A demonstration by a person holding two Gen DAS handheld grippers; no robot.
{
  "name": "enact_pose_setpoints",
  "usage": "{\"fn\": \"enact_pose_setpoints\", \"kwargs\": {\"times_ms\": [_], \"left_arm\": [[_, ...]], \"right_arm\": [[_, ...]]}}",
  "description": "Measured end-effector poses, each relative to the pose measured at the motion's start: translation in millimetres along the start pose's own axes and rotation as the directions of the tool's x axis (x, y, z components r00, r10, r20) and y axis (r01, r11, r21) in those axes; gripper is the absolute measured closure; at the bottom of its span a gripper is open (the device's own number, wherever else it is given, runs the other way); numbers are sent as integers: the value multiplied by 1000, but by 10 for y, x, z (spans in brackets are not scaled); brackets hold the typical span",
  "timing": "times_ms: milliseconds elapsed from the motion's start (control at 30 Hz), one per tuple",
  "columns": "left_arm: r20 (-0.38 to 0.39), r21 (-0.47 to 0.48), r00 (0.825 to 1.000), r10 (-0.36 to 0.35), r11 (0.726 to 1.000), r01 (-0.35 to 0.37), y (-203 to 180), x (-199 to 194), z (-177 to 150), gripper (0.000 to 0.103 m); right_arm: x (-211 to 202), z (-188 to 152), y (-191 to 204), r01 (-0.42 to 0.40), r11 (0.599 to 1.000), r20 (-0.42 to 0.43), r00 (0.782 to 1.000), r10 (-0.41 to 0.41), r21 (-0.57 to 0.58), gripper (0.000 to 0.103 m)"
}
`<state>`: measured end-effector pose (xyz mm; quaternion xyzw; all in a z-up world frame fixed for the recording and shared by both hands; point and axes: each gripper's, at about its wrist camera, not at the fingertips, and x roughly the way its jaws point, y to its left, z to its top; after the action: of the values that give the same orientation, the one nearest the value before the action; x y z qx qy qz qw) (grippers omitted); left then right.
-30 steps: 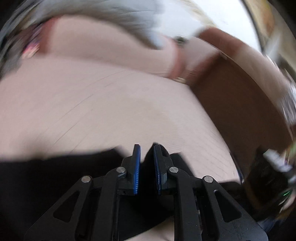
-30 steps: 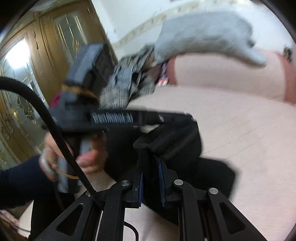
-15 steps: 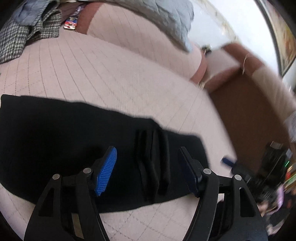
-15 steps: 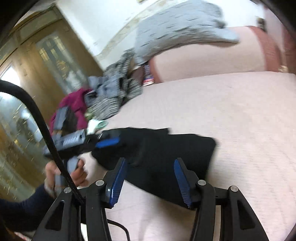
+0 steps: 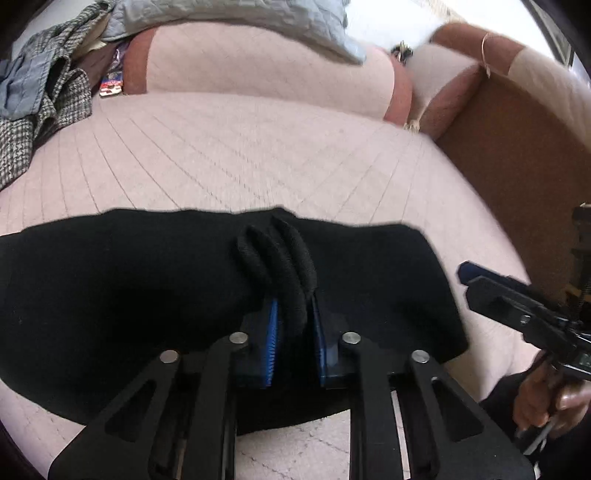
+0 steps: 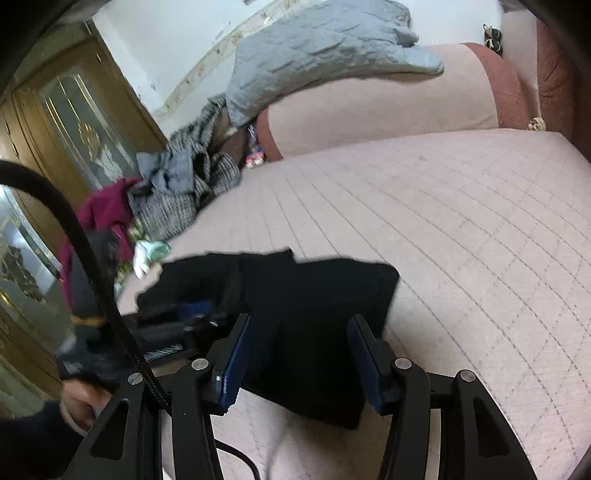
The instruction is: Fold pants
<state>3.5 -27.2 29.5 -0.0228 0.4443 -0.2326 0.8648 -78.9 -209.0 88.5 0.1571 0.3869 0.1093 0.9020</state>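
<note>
From the left wrist camera, the black pants (image 5: pixel 147 295) lie in a wide band across the pink quilted bed cover (image 5: pixel 240 158), filling the lower half of the view from 9 o'clock round to about 4 o'clock. The left gripper (image 5: pixel 293 332) has its blue pads drawn in narrow and is pinching a bunched ridge of the pants fabric, which rises in two or three rolled folds just above the pads toward 12 o'clock. Out at 3 to 4 o'clock the right gripper (image 5: pixel 517 306) comes in from the edge, just beside the right end of the pants, with the person's hand (image 5: pixel 550 402) on its handle below it. At 10 o'clock a heap of checked and grey clothes (image 5: pixel 40 92) sits on the cover, and a grey quilted blanket (image 5: pixel 229 18) drapes over the pink bolster at 12 o'clock.

From the right wrist camera, the right gripper (image 6: pixel 299 358) stands wide, its blue pads set either side of the near corner of the folded pants (image 6: pixel 314 314), not touching it as far as I can judge. The pants sit at centre, reaching toward 9 o'clock. There the left gripper (image 6: pixel 177 325) is blurred and half hidden by a black cable (image 6: pixel 92 266), so its grip cannot be read from here. The clothes heap (image 6: pixel 184 195) lies at 10 o'clock, the blanket (image 6: pixel 314 48) at 12 o'clock, and a wooden glazed door (image 6: pixel 74 129) stands beyond at 10 o'clock.
</note>
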Motion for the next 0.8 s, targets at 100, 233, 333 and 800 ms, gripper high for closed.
{"fn": "enact_pose_setpoints", "kwargs": {"times_ms": [100,233,333,800], "left_arm": [[36,-12,999,13,1000,-12,96,-151,8,90],[-25,-43,999,23,999,-24,214,-27,-52,90],[-18,-44,1000,20,999,-21,228,-16,-69,89],[23,-86,992,121,989,-119,475,-313,-102,78]], "right_arm": [[14,64,33,-18,1000,5,1000,18,1,52],[155,74,67,-23,1000,-14,1000,22,-15,52],[368,0,19,16,1000,-54,998,-16,-16,52],[321,5,318,30,995,-74,997,-38,-99,52]]}}
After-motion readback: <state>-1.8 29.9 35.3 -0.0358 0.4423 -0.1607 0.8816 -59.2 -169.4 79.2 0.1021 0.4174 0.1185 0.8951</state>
